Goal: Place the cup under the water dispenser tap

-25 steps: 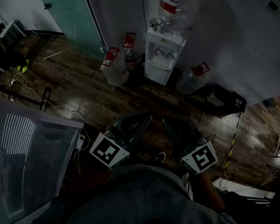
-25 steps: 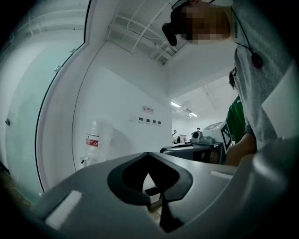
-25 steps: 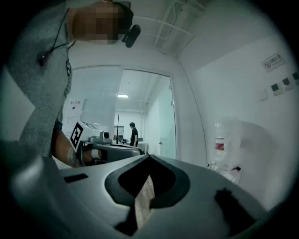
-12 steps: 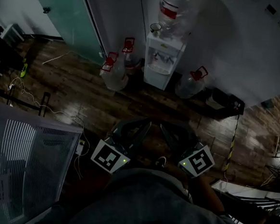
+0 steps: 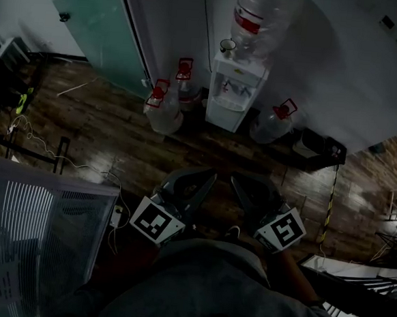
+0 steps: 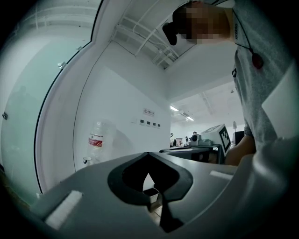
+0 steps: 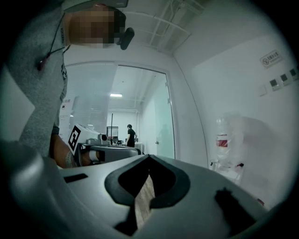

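One white, box-shaped dispenser (image 5: 235, 96) stands against the wall, with one clear bottle (image 5: 263, 16) upended on it. One small round cup (image 5: 228, 46) sits on the dispenser's top, just beside the bottle. Three clear, red-capped jugs (image 5: 163, 109) stand on the dark plank floor (image 5: 105, 133). The left tool (image 5: 207, 179) and right tool (image 5: 237, 183) are both closed and empty, well apart from the cup.

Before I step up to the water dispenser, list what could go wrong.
1. The cup stands high on the dispenser top, tight beside the big bottle; a reach could tip it off.
2. Jugs crowd the floor on both sides of the dispenser; a foot could catch one.
3. Both the left gripper and right gripper have jaws shut; unopened, they would shove the cup.
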{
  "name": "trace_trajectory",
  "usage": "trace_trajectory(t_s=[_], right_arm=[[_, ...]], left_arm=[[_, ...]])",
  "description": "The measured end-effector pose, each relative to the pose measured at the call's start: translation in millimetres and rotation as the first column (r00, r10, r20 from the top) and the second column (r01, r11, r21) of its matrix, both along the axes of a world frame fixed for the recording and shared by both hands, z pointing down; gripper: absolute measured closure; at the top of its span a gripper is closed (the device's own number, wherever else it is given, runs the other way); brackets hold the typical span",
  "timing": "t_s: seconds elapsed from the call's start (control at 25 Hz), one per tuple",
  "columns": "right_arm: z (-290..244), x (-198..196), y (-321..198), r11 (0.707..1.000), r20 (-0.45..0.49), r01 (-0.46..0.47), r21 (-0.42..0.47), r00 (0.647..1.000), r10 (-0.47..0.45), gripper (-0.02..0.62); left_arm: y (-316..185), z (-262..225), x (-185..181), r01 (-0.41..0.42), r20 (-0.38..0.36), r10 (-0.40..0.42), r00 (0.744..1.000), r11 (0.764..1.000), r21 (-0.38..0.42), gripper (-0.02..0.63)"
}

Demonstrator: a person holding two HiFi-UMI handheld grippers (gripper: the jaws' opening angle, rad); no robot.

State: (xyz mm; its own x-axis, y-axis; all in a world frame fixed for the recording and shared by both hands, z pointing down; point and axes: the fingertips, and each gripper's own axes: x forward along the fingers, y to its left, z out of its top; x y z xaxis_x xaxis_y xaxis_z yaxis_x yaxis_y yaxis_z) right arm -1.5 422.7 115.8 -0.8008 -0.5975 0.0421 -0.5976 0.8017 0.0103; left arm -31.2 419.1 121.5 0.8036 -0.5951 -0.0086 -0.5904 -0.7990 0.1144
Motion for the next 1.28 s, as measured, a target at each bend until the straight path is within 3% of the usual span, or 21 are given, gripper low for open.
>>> trace_trajectory(t_s=[0.24, 0.64, 0.84, 1.28], right_arm=[[2.8, -21.0, -18.3, 1.000, -0.005, -0.028, -0.003, 1.000, 0.028, 0.583], [10.7, -22.5, -61.1, 1.000, 0.030, -0.020, -0.004, 0.999, 0.020, 0.583], [12.3, -12.9, -102.7, 1.000, 0.023, -0.005, -0.009, 1.000, 0.005, 0.583], [3.9, 27.3, -187.3, 0.998, 0.016, 0.067, -0.006, 0.998, -0.067, 0.583]], left_arm=[[-17.1, 0.9, -16.3, -0.043, 0.007, 0.043, 0.999, 0.999, 0.011, 0.598], [-65.7, 12.0, -21.7, -0.031, 0.020, 0.030, 0.999, 0.999, 0.033, 0.598], [-103.1, 12.3, -12.0, -0.006, 0.023, 0.006, 1.000, 1.000, -0.012, 0.598], [-185.6, 0.6, 32.5, 0.047, 0.042, -0.047, 0.998, 0.999, 0.001, 0.598]])
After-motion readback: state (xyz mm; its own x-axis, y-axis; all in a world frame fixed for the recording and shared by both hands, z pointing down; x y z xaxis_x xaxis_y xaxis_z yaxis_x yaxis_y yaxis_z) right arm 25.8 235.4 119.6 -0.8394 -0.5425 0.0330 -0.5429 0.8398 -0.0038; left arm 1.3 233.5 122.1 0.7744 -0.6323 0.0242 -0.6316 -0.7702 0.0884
